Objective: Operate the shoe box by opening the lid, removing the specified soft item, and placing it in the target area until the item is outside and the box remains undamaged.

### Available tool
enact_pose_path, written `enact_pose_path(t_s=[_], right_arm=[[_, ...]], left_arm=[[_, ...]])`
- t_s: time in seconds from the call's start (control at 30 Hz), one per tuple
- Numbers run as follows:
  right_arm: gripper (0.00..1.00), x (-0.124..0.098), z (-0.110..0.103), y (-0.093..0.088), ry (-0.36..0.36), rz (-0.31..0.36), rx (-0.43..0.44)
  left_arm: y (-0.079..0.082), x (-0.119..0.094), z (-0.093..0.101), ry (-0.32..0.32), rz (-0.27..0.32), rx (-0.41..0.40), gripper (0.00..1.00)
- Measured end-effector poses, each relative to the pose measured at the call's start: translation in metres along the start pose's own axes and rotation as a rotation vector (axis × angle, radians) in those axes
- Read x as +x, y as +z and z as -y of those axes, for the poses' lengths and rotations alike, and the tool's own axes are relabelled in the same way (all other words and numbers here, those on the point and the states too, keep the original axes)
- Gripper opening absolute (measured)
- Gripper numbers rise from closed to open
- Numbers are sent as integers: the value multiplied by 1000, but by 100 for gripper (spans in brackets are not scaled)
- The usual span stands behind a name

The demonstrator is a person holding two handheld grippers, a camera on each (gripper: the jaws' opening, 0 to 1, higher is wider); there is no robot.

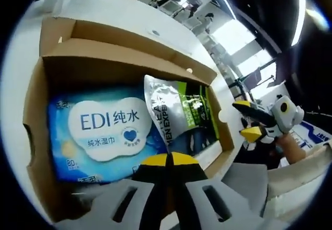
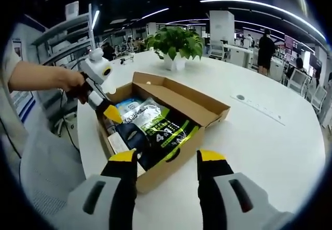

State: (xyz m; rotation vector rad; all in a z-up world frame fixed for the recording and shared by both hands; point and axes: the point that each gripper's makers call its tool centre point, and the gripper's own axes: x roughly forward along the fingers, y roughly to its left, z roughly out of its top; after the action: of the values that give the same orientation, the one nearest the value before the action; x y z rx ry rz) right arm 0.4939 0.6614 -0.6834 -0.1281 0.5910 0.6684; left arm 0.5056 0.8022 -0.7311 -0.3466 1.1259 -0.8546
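Lid already folded back on the brown cardboard shoe box (image 2: 171,136), sitting on the round white table (image 2: 259,152) just ahead of the right gripper (image 2: 168,160). Jaws there spread wide, holding nothing, front wall of the box right between the yellow tips.

Over to the left gripper (image 1: 168,160): jaws pressed together, nipping the lower corner of the crinkly silver, black and green foil pouch (image 1: 179,113), tilted up just beyond the tips. Flat beside it, toward the left jaw, a blue and white wet-wipes pack (image 1: 98,136).

Thin bite, slick foil: could slide free on the lift. Could also catch the box's side wall (image 1: 218,121) hard against the pouch, dragging the box or creasing the cardboard. Potted green plant (image 2: 176,43) well beyond the box.
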Motion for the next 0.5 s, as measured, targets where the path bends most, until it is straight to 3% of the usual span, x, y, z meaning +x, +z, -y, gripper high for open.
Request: enact_pose_path(t_s=[0.5], right_arm=[[41, 14, -12, 4, 29, -9, 8]], left_arm=[[6, -24, -15, 35, 62, -39, 0]])
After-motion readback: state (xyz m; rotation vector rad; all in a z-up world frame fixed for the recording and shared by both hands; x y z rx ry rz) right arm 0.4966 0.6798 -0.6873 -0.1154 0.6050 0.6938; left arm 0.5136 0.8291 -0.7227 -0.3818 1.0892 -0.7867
